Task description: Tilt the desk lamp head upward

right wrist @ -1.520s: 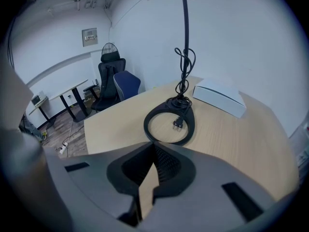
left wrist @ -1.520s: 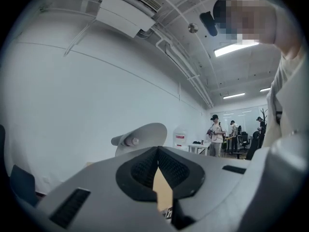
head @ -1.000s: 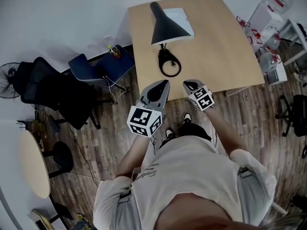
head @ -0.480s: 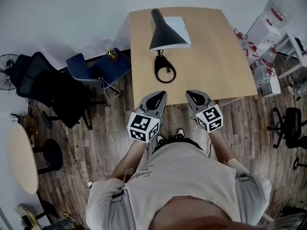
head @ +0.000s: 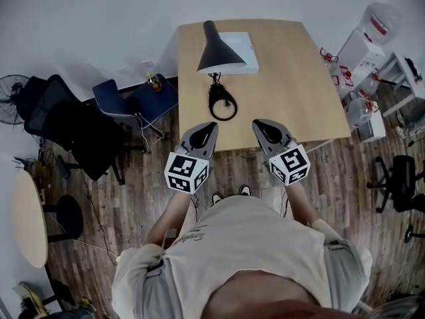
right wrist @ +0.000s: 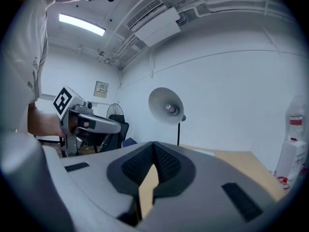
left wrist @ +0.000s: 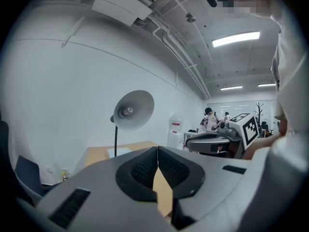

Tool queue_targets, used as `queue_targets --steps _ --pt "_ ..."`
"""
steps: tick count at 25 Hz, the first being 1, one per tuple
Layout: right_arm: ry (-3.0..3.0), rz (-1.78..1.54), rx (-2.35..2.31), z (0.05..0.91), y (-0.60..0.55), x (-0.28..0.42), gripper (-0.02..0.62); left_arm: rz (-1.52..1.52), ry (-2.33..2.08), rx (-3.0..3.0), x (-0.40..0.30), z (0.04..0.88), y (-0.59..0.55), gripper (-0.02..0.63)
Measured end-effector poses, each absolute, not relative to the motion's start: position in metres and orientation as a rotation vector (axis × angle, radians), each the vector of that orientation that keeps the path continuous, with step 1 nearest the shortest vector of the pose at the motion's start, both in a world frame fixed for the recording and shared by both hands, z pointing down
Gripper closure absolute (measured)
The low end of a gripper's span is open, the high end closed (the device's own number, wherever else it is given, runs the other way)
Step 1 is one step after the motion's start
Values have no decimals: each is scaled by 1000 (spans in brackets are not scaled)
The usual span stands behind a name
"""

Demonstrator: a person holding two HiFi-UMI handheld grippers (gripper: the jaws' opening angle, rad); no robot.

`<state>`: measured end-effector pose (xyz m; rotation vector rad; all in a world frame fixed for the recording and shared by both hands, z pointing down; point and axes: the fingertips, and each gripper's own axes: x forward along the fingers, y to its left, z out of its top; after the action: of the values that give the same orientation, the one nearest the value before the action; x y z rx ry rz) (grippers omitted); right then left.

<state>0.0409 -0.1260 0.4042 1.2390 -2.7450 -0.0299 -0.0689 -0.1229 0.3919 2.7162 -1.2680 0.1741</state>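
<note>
At the counter's point(head: 285, 78) far edge the lamp head point(head: 219, 52) is best pushed up from beneath; the left gripper point(head: 210, 125) and right gripper point(head: 257, 123) are held closed, empty.

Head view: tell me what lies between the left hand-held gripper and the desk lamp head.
In the head view, only the lamp's black ring-shaped base sits there, on the otherwise bare table.

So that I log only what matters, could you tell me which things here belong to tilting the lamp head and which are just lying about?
For the job: desk lamp head; left tool and right tool, both shut and empty.
Just lying about: white pad on the desk; dark chairs; fan.
</note>
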Motion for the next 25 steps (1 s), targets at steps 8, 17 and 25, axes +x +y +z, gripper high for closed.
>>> queue_targets --steps 8,17,25 --pt "-2803 -117 1179 373 -122 35 600 137 -1286 2710 -64 383 -124 591" --pt "-2814 -123 1175 372 -124 29 600 142 -1283 2684 -65 391 -121 591" --pt "-2825 -91 1192 376 -137 30 600 110 -1307 2665 -74 393 -129 591"
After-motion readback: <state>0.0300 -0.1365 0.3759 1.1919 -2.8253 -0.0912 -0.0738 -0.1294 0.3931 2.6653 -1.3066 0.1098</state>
